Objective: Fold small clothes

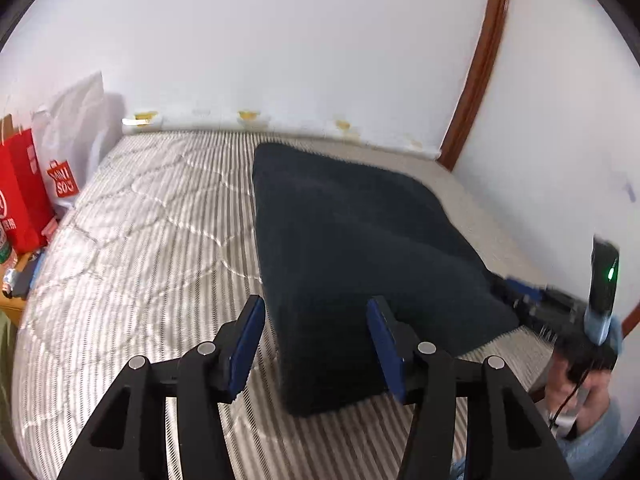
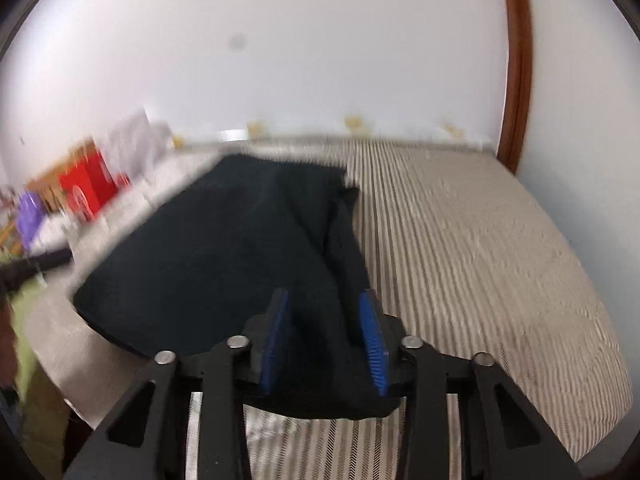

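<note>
The dark garment [image 1: 360, 240] lies flat on the striped bed [image 1: 140, 240], its near edge reaching between both pairs of fingers. My left gripper [image 1: 316, 340] stands fairly wide, its 2 pads clear of the cloth. My right gripper [image 2: 324, 340] is narrower, with cloth bunched between its pads; whether they pinch it I cannot tell. It looks soft, thickish and limp, likely light, so I would grip the near corners.
</note>
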`<action>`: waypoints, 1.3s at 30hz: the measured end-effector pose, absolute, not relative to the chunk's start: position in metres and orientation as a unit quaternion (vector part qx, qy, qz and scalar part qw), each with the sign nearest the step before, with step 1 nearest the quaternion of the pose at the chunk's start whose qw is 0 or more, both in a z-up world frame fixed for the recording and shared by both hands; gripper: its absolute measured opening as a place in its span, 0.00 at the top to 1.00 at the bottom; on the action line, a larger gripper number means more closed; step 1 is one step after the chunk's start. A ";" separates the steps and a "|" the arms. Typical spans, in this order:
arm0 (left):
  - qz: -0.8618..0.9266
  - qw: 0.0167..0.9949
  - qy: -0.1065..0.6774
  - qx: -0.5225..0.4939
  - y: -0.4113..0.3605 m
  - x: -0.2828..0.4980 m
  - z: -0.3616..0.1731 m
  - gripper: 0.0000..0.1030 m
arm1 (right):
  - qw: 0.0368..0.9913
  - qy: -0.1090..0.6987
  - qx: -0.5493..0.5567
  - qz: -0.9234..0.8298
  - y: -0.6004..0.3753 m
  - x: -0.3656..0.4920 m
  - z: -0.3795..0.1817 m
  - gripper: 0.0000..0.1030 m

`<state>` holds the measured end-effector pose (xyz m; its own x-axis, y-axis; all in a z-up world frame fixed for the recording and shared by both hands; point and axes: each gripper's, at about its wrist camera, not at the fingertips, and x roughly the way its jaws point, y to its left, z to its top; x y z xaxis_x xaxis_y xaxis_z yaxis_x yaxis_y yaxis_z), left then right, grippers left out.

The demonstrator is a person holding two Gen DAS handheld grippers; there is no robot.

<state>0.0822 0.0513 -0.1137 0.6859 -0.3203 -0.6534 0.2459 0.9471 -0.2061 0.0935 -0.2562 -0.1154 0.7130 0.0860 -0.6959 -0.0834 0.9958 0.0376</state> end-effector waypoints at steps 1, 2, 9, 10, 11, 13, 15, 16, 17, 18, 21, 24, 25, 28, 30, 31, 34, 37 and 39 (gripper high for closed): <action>-0.148 0.914 0.376 -0.042 0.048 0.089 -0.122 0.51 | 0.919 0.392 -0.001 0.038 -0.256 0.095 -0.127 0.71; -0.145 0.912 0.382 -0.037 0.046 0.090 -0.128 0.51 | 0.914 0.405 0.001 0.034 -0.258 0.094 -0.137 0.71; -0.169 0.894 0.415 -0.030 0.049 0.101 -0.140 0.47 | 0.913 0.404 0.005 0.057 -0.278 0.104 -0.100 0.68; -0.171 0.893 0.414 -0.034 0.051 0.104 -0.136 0.47 | 0.915 0.398 0.000 0.057 -0.277 0.114 -0.092 0.67; -0.169 0.896 0.410 -0.037 0.052 0.109 -0.132 0.47 | 0.916 0.396 -0.005 0.060 -0.275 0.126 -0.085 0.67; -0.161 0.901 0.401 -0.035 0.054 0.121 -0.124 0.47 | 0.912 0.404 -0.002 0.068 -0.271 0.154 -0.076 0.67; -0.159 0.901 0.401 -0.038 0.054 0.132 -0.121 0.47 | 0.905 0.417 0.014 0.084 -0.270 0.185 -0.073 0.67; -0.158 0.901 0.403 -0.039 0.054 0.137 -0.122 0.47 | 0.902 0.421 0.020 0.091 -0.268 0.197 -0.074 0.67; -0.158 0.899 0.405 -0.042 0.054 0.144 -0.123 0.47 | 0.898 0.429 0.024 0.098 -0.266 0.211 -0.077 0.67; -0.158 0.898 0.407 -0.044 0.053 0.149 -0.124 0.47 | 0.892 0.440 0.027 0.102 -0.264 0.224 -0.082 0.67; -0.160 0.897 0.410 -0.044 0.051 0.163 -0.125 0.47 | 0.873 0.472 0.047 0.116 -0.258 0.254 -0.102 0.67; -0.163 0.895 0.414 -0.042 0.047 0.174 -0.127 0.47 | 0.859 0.496 0.043 0.119 -0.251 0.273 -0.122 0.87; -0.163 0.893 0.417 -0.039 0.044 0.176 -0.129 0.47 | 0.861 0.492 0.037 0.125 -0.249 0.273 -0.123 0.92; -0.165 0.890 0.423 -0.032 0.039 0.181 -0.132 0.47 | 0.890 0.426 -0.021 0.160 -0.248 0.262 -0.100 0.98; -0.166 0.889 0.426 -0.026 0.035 0.183 -0.134 0.47 | 0.896 0.417 -0.020 0.152 -0.259 0.267 -0.092 0.98; -0.167 0.889 0.425 -0.025 0.033 0.183 -0.134 0.47 | 0.891 0.430 -0.011 0.144 -0.266 0.276 -0.096 0.98; -0.161 0.892 0.422 -0.014 0.028 0.184 -0.132 0.47 | 0.868 0.482 -0.010 0.121 -0.266 0.299 -0.124 0.98; -0.155 0.892 0.424 -0.013 0.027 0.188 -0.131 0.47 | 0.869 0.480 -0.028 0.115 -0.260 0.295 -0.128 0.96; -0.156 0.891 0.426 -0.015 0.027 0.191 -0.131 0.47 | 0.876 0.472 -0.026 0.099 -0.264 0.293 -0.118 0.91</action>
